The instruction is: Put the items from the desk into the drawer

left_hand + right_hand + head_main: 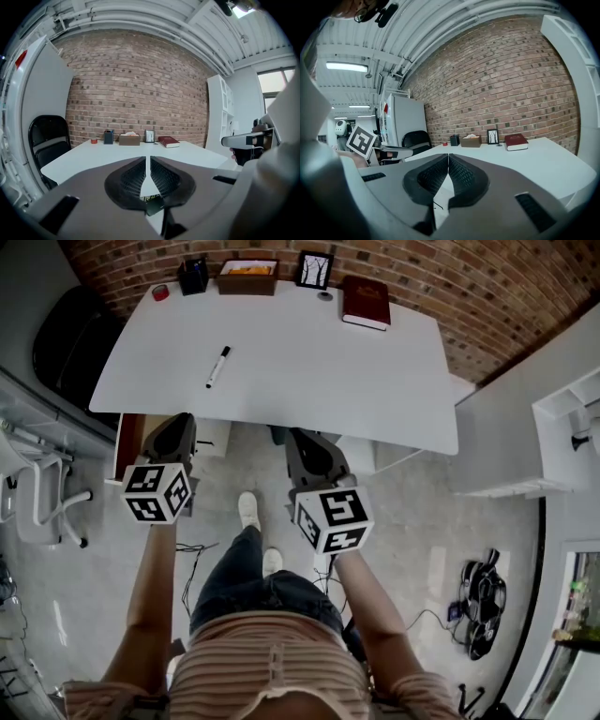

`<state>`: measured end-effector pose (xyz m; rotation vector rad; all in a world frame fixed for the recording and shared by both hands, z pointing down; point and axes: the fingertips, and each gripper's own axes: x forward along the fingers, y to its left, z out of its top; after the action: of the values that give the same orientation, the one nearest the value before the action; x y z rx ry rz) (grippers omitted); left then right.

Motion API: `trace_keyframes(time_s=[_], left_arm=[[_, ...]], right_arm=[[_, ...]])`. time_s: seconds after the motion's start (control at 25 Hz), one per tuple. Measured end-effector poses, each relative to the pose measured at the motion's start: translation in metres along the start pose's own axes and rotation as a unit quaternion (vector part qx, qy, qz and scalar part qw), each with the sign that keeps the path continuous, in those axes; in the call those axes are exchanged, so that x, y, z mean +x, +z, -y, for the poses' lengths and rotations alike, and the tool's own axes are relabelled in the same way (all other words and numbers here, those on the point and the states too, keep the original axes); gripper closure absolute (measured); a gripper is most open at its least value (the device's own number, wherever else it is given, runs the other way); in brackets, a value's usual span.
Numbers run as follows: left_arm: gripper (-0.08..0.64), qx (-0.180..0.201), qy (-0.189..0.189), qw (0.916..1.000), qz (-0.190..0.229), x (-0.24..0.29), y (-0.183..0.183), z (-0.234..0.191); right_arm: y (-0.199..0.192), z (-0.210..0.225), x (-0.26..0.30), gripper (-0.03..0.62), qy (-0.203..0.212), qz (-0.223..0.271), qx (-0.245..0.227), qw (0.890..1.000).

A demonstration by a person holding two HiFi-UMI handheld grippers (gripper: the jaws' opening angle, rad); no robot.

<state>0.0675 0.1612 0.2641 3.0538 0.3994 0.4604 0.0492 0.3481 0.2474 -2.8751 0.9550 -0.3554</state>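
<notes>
Brown box (247, 277) at top centre holds something orange; left gripper (148, 159) and right gripper (448, 156) both pressed together, empty

The person wears a striped top (272, 673), blue jeans (242, 582) and white shoes (248, 510); the grey left gripper (180, 427) and right gripper (302, 442) bear black-and-white marker cubes (157, 492).
</notes>
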Motion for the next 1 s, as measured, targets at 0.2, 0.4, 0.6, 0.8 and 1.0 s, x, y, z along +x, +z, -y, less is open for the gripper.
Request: trace_keyframes(time_s=[0.2,0.4,0.6,0.8,1.0], left_arm=[[0.511,0.012,-0.008,0.9996,-0.025,0.044,-0.001,-0.018],[0.488,0.006,-0.014,0.998,-0.062,0.093,-0.011,-0.046],[0.46,0.012,-0.021,0.9945,-0.102,0.139,-0.023,-0.07],[0.451,0.009,-0.035,0.9851,-0.168,0.173,-0.052,-0.087],[0.449,0.023,-0.051,0.9762,-0.209,0.204,-0.071,-0.098]], right_arm=[[0.005,0.014,0.034,0.575,-0.007,-0.01,-0.001,1.0],[0.005,0.022,0.077,0.575,-0.014,-0.026,0.002,1.0],[0.002,0.031,0.12,0.575,-0.022,-0.043,0.006,0.999],[-0.006,0.038,0.152,0.575,-0.036,-0.066,0.016,0.997],[-0.016,0.049,0.171,0.575,-0.051,-0.084,0.031,0.995]])
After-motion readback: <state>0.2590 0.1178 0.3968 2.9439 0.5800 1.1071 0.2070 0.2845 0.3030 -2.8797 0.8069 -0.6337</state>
